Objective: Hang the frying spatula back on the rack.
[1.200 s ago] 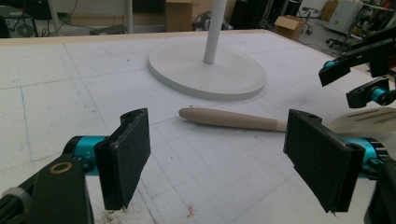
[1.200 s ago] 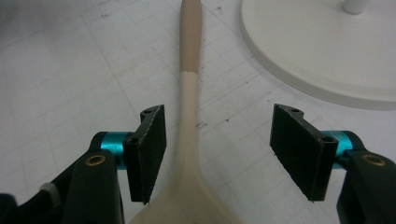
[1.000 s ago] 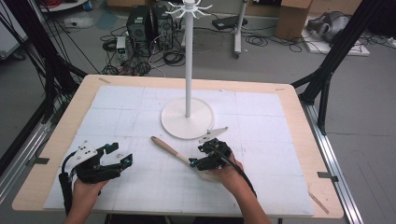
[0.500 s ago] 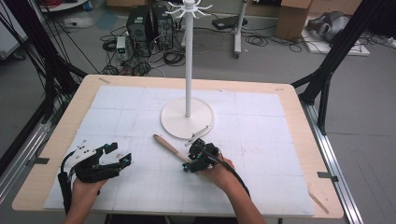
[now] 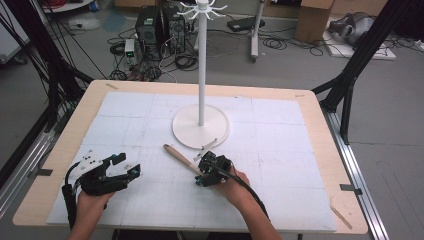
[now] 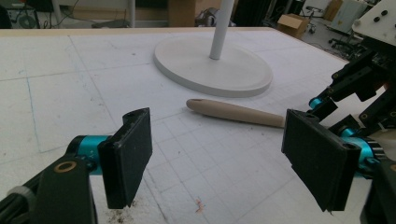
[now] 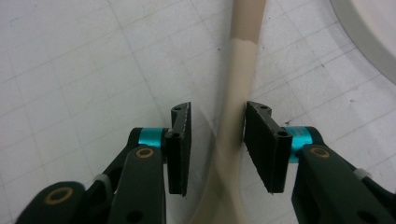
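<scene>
A utensil with a wooden handle (image 5: pixel 176 155) and a beige head lies on the white mat just in front of the round base of a tall white stand (image 5: pixel 187 131). My right gripper (image 5: pixel 202 174) is down over the utensil's beige neck (image 7: pixel 238 70), open, with one jaw on each side; the right jaw is close against it and the left jaw stands apart. The left gripper (image 5: pixel 127 169) rests near the front left of the table, open and holding nothing. In the left gripper view the handle (image 6: pixel 236 112) and the stand base (image 6: pixel 210 70) lie ahead of it.
The stand's pole (image 5: pixel 201 70) rises at the table's middle, with hooks at the top. A thin wooden stick (image 5: pixel 342 216) lies at the front right corner. Beyond the far edge, computers and cables (image 5: pixel 155 30) crowd the floor.
My right gripper has moved left and forward across the mat and come down astride the utensil's neck. The left gripper has stayed in place.
</scene>
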Tool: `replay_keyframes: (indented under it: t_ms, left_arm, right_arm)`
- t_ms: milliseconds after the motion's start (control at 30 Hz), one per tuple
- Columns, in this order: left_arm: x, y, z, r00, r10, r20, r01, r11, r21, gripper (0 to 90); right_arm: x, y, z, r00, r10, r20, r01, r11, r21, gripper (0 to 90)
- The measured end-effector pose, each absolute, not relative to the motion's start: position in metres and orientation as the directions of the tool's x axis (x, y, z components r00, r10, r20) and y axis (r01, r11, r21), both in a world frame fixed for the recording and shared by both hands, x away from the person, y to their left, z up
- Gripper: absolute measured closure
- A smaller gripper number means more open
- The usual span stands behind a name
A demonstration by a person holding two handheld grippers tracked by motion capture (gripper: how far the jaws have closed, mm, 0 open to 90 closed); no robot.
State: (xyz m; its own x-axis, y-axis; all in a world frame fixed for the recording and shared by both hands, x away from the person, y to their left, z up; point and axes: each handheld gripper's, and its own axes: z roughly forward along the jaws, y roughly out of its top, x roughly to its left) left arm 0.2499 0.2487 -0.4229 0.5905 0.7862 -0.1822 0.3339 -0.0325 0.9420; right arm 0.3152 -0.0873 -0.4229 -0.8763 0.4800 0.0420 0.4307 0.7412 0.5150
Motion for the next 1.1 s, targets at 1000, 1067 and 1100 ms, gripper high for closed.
replay_keyframes:
  t_ms: [1000, 1067, 1100]
  left_arm:
    - [0.2502, 0.2491, -0.4244, 0.59, 0.785, -0.188, 0.345, -0.034, 0.938, 25.3]
    - [0.2501, 0.2488, -0.4244, 0.589, 0.785, -0.191, 0.346, -0.032, 0.938, 25.4]
    - [0.2499, 0.2487, -0.4242, 0.59, 0.784, -0.193, 0.346, -0.03, 0.938, 25.5]
  right_arm:
    - [0.3067, -0.0795, -0.4214, -0.874, 0.481, -0.066, 0.389, 0.775, 0.497, 77.9]
    - [0.3072, -0.0807, -0.4213, -0.878, 0.474, -0.063, 0.382, 0.775, 0.503, 78.0]
    - [0.3072, -0.0813, -0.4208, -0.878, 0.476, -0.057, 0.386, 0.773, 0.503, 77.9]
